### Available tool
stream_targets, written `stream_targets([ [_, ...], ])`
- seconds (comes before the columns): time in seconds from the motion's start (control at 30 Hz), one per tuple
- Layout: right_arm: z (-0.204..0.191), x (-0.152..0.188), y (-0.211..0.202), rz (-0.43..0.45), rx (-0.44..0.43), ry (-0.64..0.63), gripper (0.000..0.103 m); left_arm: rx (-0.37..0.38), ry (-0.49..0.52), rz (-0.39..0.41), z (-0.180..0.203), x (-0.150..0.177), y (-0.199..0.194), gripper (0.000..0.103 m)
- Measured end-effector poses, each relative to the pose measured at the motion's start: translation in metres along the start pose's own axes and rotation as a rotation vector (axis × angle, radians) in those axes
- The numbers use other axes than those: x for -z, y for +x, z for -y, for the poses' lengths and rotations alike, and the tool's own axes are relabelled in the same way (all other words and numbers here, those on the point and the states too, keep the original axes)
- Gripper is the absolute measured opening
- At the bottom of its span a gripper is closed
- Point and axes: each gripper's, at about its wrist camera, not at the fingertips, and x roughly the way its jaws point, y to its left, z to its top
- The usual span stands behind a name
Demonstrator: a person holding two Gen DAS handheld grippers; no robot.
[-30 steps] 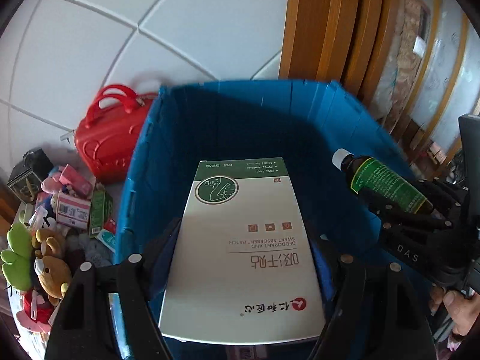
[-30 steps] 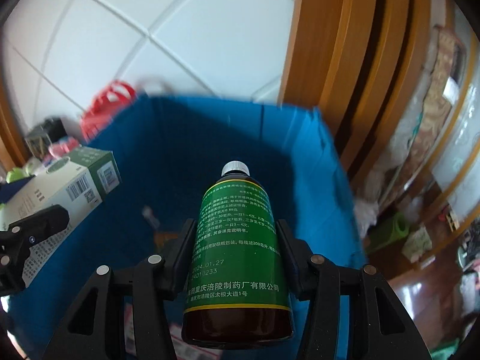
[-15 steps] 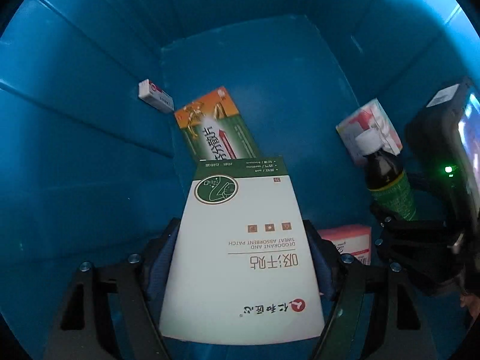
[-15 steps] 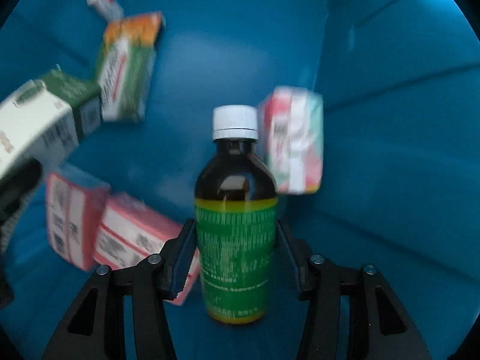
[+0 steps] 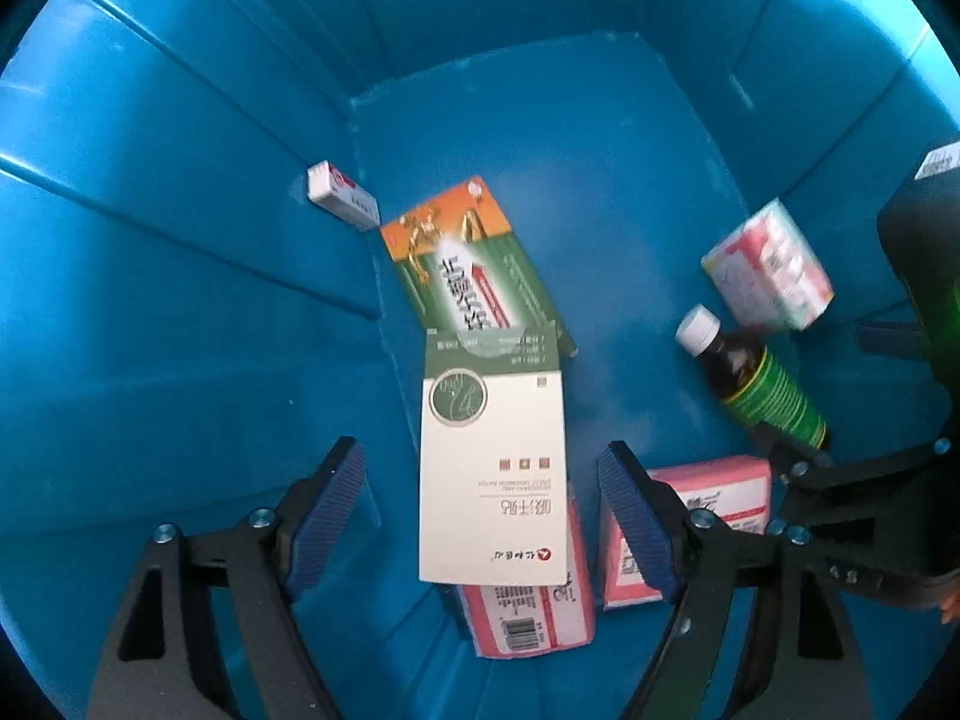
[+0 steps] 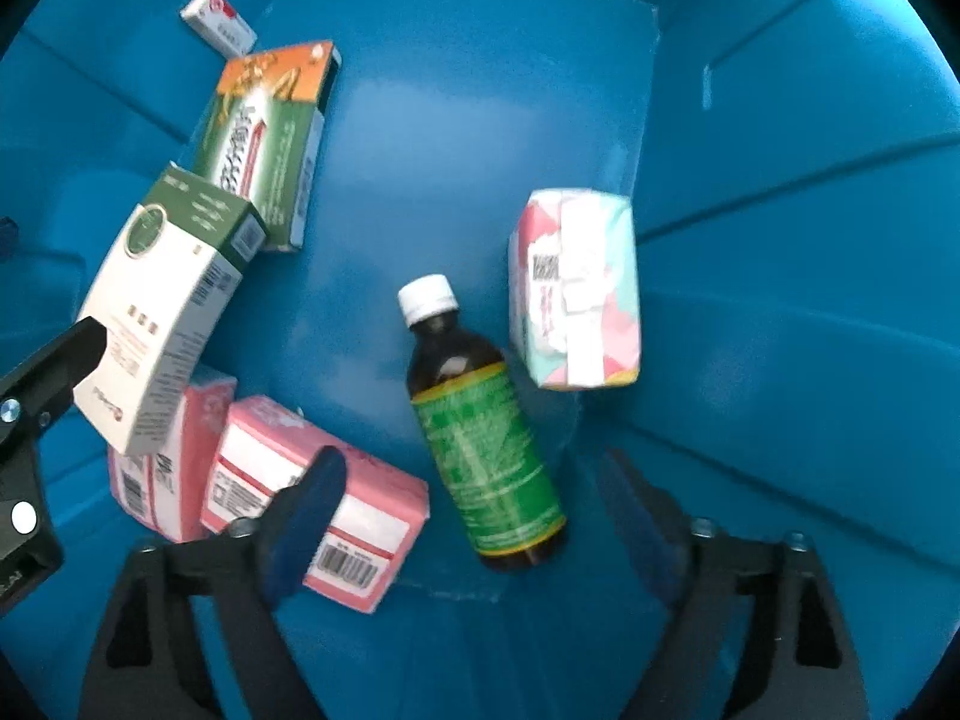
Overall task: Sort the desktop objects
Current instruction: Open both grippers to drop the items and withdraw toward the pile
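Blue plastic filled both views: the ribbed walls and flat floor of the bin (image 5: 600, 150) were all the surroundings the cameras showed, with no room or desk visible beyond the rim.

The left gripper (image 5: 480, 510) pointed down into the bin with its jaws wide, having just been opening; the white-and-green box (image 5: 492, 468) sat between them, clear of both pads, resting across a pink box (image 5: 528, 618) with its green end on the orange-and-green box (image 5: 474, 264) at twelve o'clock. The right gripper (image 6: 474, 516) had also just been opening and stood wide; the brown bottle (image 6: 480, 420), with its green label and white cap, lay on the floor between the fingers, touched by neither.

Around the bottle in the right view lay a second pink box (image 6: 324, 492) at eight o'clock, a pastel pack (image 6: 570, 294) at two o'clock, and a small white-and-red box (image 6: 219, 21) far off at eleven o'clock against the wall.

By my reading, this pair of drops was done: seven items were in the bin and both tools were empty. How much remained outside could not be told from here; lifting out to fetch more seemed the likely next step
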Motion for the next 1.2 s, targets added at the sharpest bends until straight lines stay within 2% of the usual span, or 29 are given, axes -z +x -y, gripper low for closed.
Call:
stream_targets([
  [0.1, 0.004, 0.001, -0.029, 0.083, -0.012, 0.013, 0.092, 0.008, -0.015, 0.060, -0.006, -0.001, -0.015, 0.080],
  [0.23, 0.004, 0.017, -0.081, 0.194, -0.033, -0.026, 0.098, 0.020, -0.056, 0.182, -0.017, 0.003, -0.052, 0.080],
  [0.3, 0.001, 0.009, -0.112, 0.257, -0.022, -0.050, 0.101, 0.035, -0.071, 0.236, -0.023, 0.009, -0.075, 0.080],
  [0.43, -0.009, 0.039, -0.168, 0.418, 0.014, -0.076, 0.102, 0.083, -0.101, 0.362, -0.039, 0.029, -0.119, 0.080],
  [0.53, -0.017, 0.068, -0.192, 0.523, 0.024, -0.077, 0.103, 0.120, -0.114, 0.492, -0.051, 0.055, -0.156, 0.081],
  [0.6, -0.018, 0.081, -0.200, 0.586, 0.022, -0.071, 0.103, 0.118, -0.128, 0.580, -0.061, 0.074, -0.176, 0.082],
  [0.73, -0.031, 0.107, -0.228, 0.745, -0.036, -0.048, 0.103, 0.034, -0.185, 0.757, -0.080, 0.117, -0.212, 0.084],
  [0.83, -0.050, 0.121, -0.243, 0.860, -0.088, -0.051, 0.103, -0.033, -0.231, 0.865, -0.099, 0.153, -0.229, 0.096],
  [0.9, -0.068, 0.127, -0.249, 0.930, -0.118, -0.056, 0.103, -0.068, -0.263, 0.920, -0.115, 0.177, -0.235, 0.098],
  [1.1, -0.137, 0.138, -0.266, 1.114, -0.198, -0.130, 0.103, -0.216, -0.396, 1.030, -0.178, 0.247, -0.238, 0.098],
  [1.2, -0.172, 0.142, -0.276, 1.200, -0.257, -0.148, 0.103, -0.253, -0.474, 1.027, -0.219, 0.279, -0.229, 0.098],
])
